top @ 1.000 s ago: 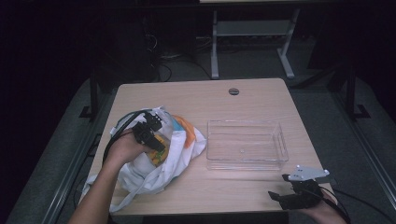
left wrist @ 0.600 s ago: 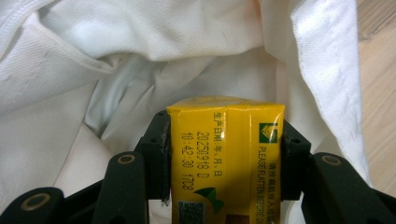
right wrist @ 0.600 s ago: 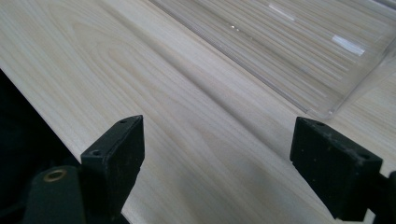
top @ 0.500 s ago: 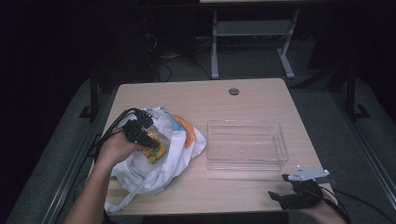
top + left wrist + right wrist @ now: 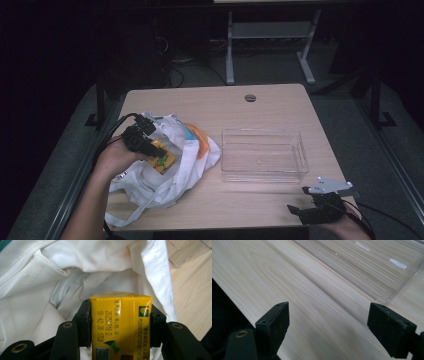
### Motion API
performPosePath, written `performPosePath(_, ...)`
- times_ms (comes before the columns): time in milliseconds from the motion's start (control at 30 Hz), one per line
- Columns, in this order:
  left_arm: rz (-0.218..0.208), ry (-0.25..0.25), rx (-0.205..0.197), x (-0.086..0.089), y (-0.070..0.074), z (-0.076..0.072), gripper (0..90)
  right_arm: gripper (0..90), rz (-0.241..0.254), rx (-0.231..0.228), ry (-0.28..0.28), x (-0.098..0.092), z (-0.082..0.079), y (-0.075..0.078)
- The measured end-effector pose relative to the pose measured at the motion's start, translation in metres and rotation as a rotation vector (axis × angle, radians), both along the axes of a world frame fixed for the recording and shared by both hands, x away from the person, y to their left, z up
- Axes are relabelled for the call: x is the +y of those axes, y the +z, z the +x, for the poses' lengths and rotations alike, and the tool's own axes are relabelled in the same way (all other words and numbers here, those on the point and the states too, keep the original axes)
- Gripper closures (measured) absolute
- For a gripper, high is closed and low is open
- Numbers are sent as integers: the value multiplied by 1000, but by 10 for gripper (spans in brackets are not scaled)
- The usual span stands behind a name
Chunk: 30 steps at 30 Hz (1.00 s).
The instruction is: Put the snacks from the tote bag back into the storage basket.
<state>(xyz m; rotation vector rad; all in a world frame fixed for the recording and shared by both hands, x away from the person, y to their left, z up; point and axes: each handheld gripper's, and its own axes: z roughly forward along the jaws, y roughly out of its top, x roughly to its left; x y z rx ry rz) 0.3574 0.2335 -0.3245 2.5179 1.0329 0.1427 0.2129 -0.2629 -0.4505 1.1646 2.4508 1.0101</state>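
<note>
Yellow drink carton sits clamped in my left gripper, clear of the white bag. Clear plastic tray awaits it; my right gripper rests, jaws apart.

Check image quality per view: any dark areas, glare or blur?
High view: room dark, table evenly lit, tray faint. Left gripper view: carton print sharp, white bag bright. Right gripper view: glare streaks on the tray, near tongs soft.

Dim lab (cables, metal stand)
</note>
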Motion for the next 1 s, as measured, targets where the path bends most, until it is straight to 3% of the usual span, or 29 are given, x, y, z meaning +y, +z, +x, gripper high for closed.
performPosePath(600, -81, -19, -54, 14, 28, -15, 505, 176, 2, 12, -4, 1, 0, 0)
performPosePath(1000, -143, -74, -88, 7, 48, -22, 505, 176, -4, 10, 1, 1, 0, -1)
